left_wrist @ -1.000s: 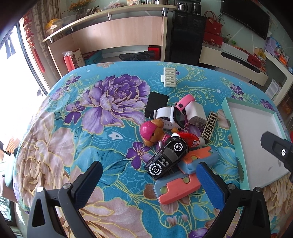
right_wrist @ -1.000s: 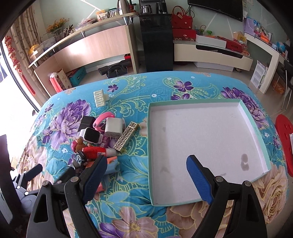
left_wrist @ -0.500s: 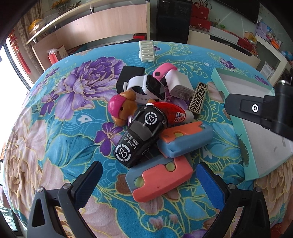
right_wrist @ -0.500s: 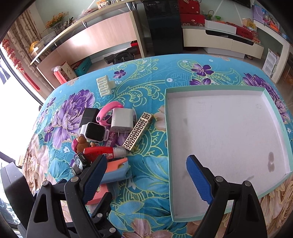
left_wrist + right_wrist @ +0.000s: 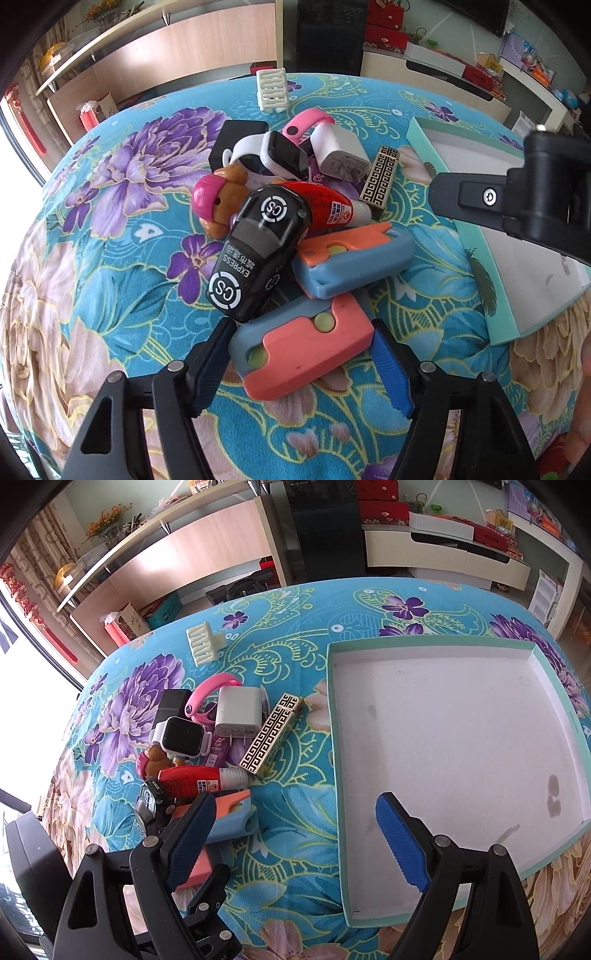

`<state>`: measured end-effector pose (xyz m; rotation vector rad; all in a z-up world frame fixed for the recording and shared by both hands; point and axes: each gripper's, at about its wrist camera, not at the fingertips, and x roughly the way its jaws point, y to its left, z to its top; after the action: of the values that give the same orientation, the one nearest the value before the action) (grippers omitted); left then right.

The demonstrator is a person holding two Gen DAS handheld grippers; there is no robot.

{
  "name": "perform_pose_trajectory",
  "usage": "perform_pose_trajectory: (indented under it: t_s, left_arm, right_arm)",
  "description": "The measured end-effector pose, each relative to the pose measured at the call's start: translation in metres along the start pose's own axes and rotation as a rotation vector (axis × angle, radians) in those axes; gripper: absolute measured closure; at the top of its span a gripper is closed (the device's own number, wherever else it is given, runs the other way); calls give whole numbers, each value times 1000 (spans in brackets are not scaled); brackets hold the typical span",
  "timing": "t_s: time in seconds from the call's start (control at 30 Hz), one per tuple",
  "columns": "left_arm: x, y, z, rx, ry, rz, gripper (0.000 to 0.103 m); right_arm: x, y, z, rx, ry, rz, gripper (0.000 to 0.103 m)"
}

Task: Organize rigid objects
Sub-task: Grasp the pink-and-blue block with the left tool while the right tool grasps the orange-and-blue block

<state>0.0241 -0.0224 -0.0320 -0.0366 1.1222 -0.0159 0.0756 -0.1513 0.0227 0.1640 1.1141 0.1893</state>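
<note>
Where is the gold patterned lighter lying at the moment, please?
In the right wrist view the gold patterned lighter lies left of the tray, beside the white charger.

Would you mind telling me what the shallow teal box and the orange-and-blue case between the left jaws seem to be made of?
The shallow teal box looks like matte cardboard: thin folded walls, a dull white inside with faint stains. The orange-and-blue case looks like smooth moulded plastic, with rounded edges and a soft sheen, though rubber cannot be ruled out.

Daylight pouring through a window (image 5: 22,686) at far left, a long wooden shelf unit (image 5: 177,565) standing ahead, a black cabinet (image 5: 325,528) sitting beyond
</note>
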Motion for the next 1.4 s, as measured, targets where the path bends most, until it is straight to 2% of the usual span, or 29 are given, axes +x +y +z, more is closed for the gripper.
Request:
perform_pose_trajectory:
  t_s: [0.13, 0.6, 1.0, 1.13, 1.4]
  left_arm:
    - [-4, 7, -3, -18, -1, -24, 28]
    - [-28, 63, -5, -172, -54, 56, 28]
    - [-32, 102, -12, -292, -65, 144, 28]
    - [-31, 105, -14, -300, -58, 145, 28]
    - [-26, 105, -14, -302, -41, 144, 28]
  right_arm:
    - [4, 2, -1, -8, 8, -2, 14]
    - [8, 13, -4, -51, 19, -5, 14]
    - [22, 48, -18, -191, 66, 40, 14]
    - [31, 57, -23, -220, 95, 52, 14]
    - [55, 64, -31, -252, 146, 13, 14]
